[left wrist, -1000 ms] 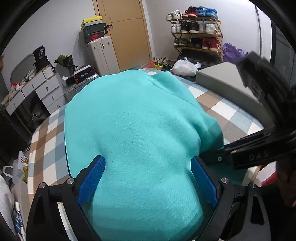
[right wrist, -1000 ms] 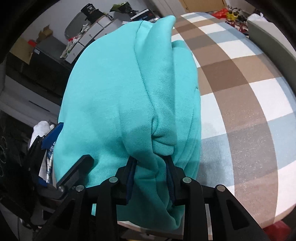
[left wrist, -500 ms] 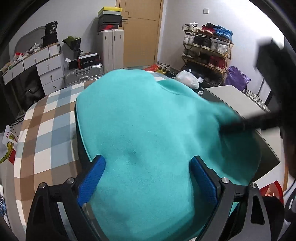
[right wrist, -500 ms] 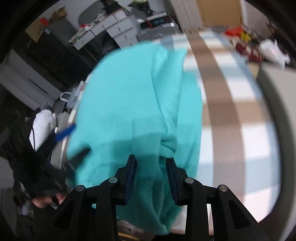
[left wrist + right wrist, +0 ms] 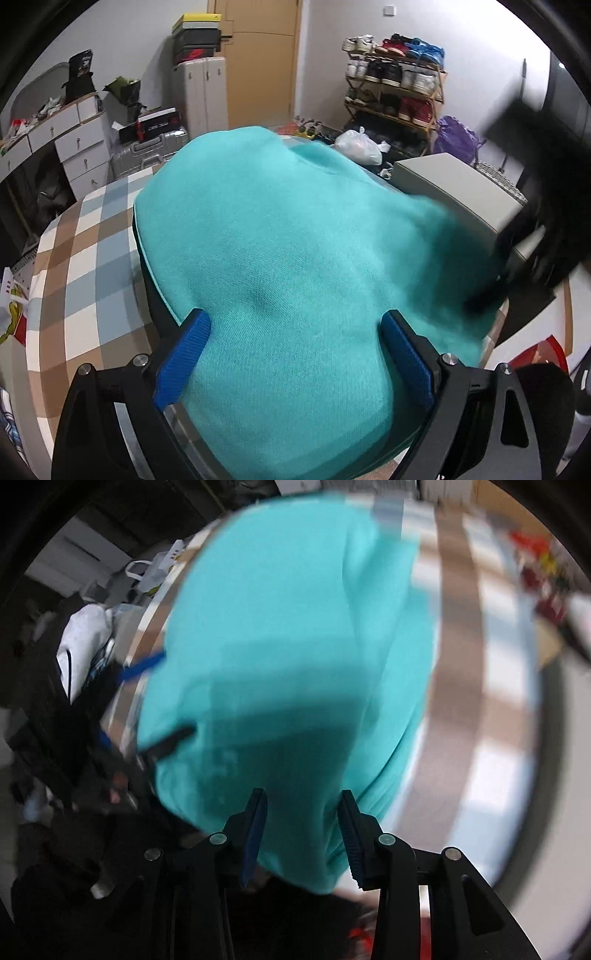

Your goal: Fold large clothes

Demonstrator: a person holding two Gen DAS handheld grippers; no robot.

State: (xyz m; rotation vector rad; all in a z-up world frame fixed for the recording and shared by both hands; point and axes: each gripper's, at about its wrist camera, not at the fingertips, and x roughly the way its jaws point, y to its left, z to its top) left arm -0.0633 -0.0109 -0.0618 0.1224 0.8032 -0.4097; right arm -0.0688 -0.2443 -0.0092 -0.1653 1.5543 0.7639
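A large teal sweater (image 5: 277, 229) lies folded into a thick pad on the checkered bed cover (image 5: 81, 258). My left gripper (image 5: 295, 317) stands wide open over its near end, blue pads (image 5: 181, 358) either side of the cloth without pinching it. The right gripper (image 5: 535, 229) shows as a dark blur at the sweater's right edge. In the blurred right wrist view the sweater (image 5: 288, 627) fills the middle. My right gripper (image 5: 303, 794) is opening above its near edge, cloth showing between the pads but not pressed. The left gripper (image 5: 155, 705) shows at the sweater's left side.
A grey block (image 5: 454, 184) sits on the bed right of the sweater. Beyond the bed stand a shoe rack (image 5: 395, 88), a white plastic bag (image 5: 358, 146), suitcases (image 5: 147, 151), white drawers (image 5: 74, 147) and a wooden door (image 5: 258, 62). Checkered cover (image 5: 480, 701) lies right of the sweater.
The right gripper let go of the bunched fold it was pinching, spread its jaws and lifted away. The fold now lies flat. The left gripper swung slightly and stayed open.
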